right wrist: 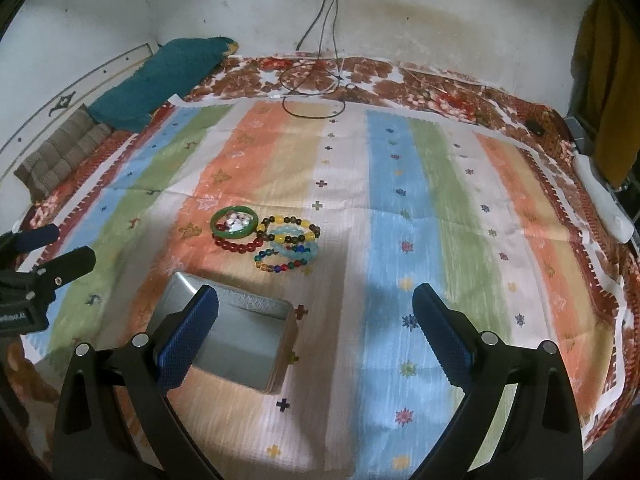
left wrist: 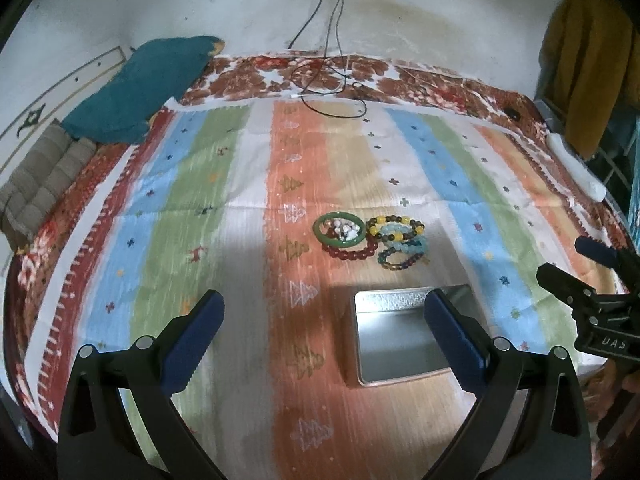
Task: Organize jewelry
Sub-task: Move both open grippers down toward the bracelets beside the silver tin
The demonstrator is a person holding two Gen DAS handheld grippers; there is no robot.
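Nothing picked yet; both tools, left tool & right tool, are held released; bracelets must be grasped next, moved to near tin.

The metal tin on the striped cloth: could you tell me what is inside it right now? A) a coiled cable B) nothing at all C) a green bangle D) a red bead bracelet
B: the metal tin shows only its bare floor, while the bracelets lie in a cluster on the cloth beyond it.

A striped cloth covers the bed. A teal blanket lies at its far left corner. The white wall has a stain.
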